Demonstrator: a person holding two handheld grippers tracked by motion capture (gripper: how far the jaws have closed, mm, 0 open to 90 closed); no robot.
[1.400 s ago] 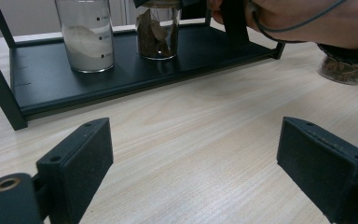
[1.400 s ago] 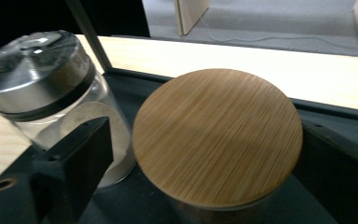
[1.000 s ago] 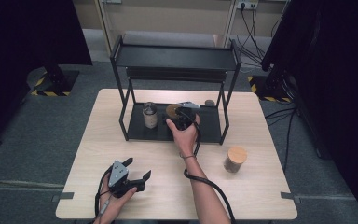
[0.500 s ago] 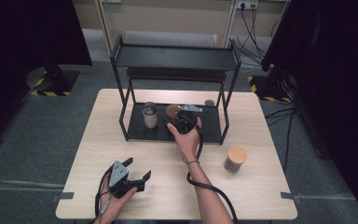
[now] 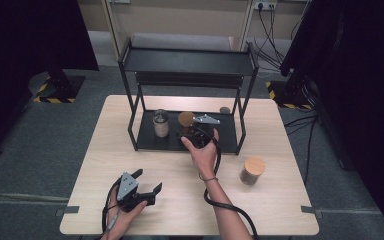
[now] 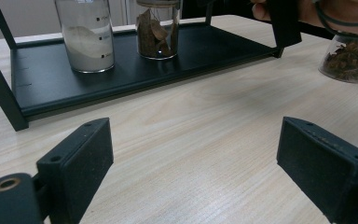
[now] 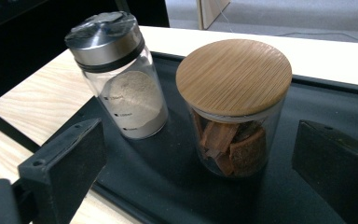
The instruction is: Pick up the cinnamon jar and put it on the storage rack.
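A pale wooden bench [image 5: 145, 165] carries a black two-level metal rack [image 5: 187, 62] toward its far edge. On the rack's lower shelf [image 5: 150, 137], a flat black tray, stand two jars just beside each other without touching.

The first is a glass jar with a round bamboo lid [image 7: 233, 105], holding brown bark-like pieces. In the high view it sits near the middle of the lower shelf [image 5: 185, 120]. To its left stands a clear shaker with a metal cap [image 7: 119, 77], partly full of pale powder, with measuring marks on its side [image 5: 160, 123].

The right gripper [image 5: 198, 136], held in the person's right hand [image 5: 203, 155], reaches over the front edge of the lower shelf toward the bamboo-lidded jar. Its fingers [image 7: 60, 168] are spread wide, one on each side of the jar and clear of the glass, so nothing is pinched.

The left gripper [image 5: 142, 192], held in the left hand, rests low near the front edge of the bench, left of centre. Its fingers [image 6: 77, 161] are also spread wide, with bare wood between them.

A third jar with a bamboo lid [image 5: 252, 171], holding dark dried pieces, stands on the bench to the right of the rack, near the right edge, well apart from both grippers. A black cable [image 5: 220, 200] trails from the right gripper along the forearm.
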